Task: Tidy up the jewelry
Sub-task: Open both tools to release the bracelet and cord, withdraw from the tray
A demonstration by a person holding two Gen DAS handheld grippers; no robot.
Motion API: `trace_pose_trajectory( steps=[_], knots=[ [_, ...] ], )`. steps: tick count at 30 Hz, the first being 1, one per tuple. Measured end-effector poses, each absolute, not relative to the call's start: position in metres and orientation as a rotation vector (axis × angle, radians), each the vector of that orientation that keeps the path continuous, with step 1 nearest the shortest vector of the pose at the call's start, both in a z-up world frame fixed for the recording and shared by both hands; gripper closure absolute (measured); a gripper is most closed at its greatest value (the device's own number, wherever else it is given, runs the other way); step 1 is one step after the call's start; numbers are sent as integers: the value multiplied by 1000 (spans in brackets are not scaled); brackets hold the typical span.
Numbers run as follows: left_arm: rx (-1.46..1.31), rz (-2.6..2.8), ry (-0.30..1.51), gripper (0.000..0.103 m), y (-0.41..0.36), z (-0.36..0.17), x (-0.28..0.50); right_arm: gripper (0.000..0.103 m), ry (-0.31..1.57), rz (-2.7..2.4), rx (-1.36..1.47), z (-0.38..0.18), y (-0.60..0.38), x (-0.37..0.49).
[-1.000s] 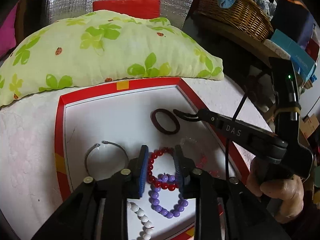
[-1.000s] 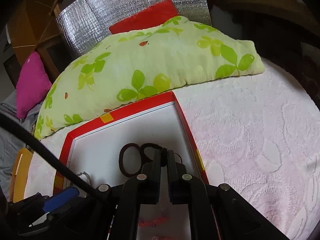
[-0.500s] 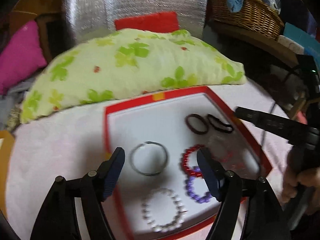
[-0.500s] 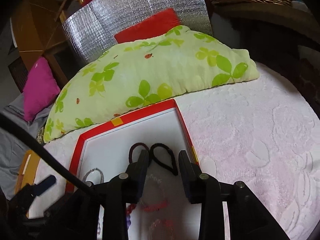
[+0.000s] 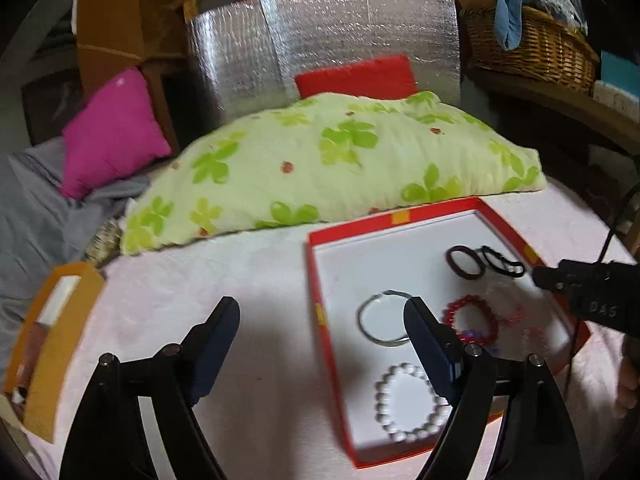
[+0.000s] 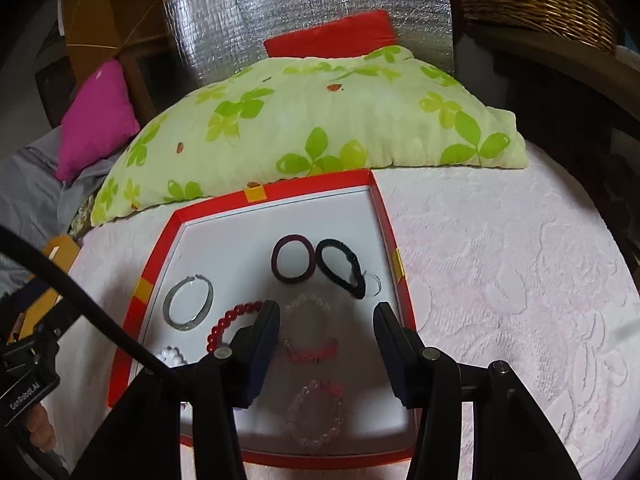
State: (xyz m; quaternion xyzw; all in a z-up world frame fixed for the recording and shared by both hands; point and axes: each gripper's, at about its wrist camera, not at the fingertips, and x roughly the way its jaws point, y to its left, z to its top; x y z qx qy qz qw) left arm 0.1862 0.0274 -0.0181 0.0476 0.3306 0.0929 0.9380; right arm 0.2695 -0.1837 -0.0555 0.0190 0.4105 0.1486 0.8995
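Observation:
A red tray with a white floor [image 6: 384, 216] [image 5: 316, 272] lies on the bed cover. In it lie a maroon hair tie [image 6: 294, 258], a black hair tie [image 6: 342, 268], a silver bangle [image 6: 188, 304] [image 5: 384, 322], a red bead bracelet [image 6: 232, 320] [image 5: 472, 320], a white bead bracelet [image 5: 408, 404] and clear bead bracelets [image 6: 316, 416]. My right gripper [image 6: 326, 328] hovers over the tray's near right part, its jaws opening, gripping nothing. My left gripper [image 5: 322, 320] hangs over the tray's left rim, jaws wide and still opening, empty.
A green-leaf pillow [image 6: 312, 128] lies right behind the tray. A pink cushion [image 5: 112, 132], a silver foil panel [image 5: 328, 44] and a wicker basket [image 5: 532, 44] stand further back. An orange box [image 5: 52, 344] sits at the left edge. Pale textured cover [image 6: 500, 280] spreads to the right.
Both grippers went from nearly shut to open and drew back above the tray. The left one swung left. The black hair tie now lies free beside the maroon one.

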Motion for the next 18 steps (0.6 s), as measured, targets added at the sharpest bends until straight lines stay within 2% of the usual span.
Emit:
trace_pose_trajectory(
  steps=[18],
  knots=[
    [119,168,701,18,17,-20,182,50,831,311,59,-50,-189,265]
  ],
)
